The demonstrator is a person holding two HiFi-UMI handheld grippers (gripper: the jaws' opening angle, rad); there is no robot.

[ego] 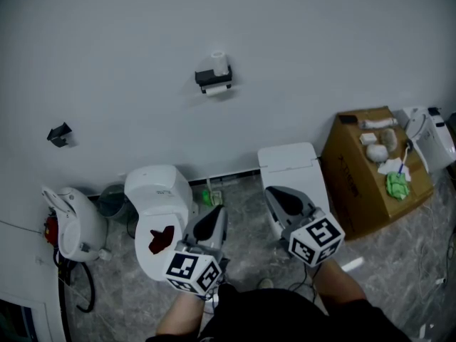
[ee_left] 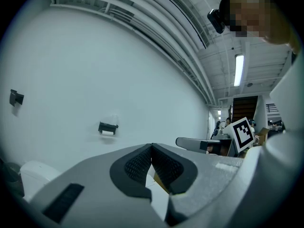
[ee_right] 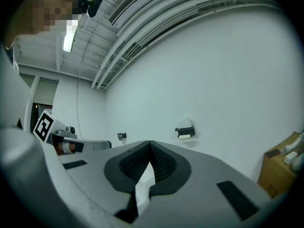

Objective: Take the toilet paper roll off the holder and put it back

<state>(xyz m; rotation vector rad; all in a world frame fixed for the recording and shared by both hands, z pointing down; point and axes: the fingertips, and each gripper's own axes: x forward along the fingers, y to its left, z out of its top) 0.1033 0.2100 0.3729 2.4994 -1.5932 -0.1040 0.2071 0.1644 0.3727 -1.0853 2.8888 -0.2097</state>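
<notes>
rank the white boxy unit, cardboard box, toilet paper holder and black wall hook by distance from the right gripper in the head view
From the right gripper:
1. white boxy unit, just ahead on the floor
2. cardboard box, to the right
3. toilet paper holder, up on the wall
4. black wall hook, far left on the wall

Washroom-like test space: white toilets (ego: 160,189), wall paper holder (ego: 211,80), cardboard box (ego: 354,171).

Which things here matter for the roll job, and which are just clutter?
Job: toilet paper roll, holder, left gripper, right gripper (both shut, empty).
Clutter: left toilet, right toilet, cardboard box, wall hook.
</notes>
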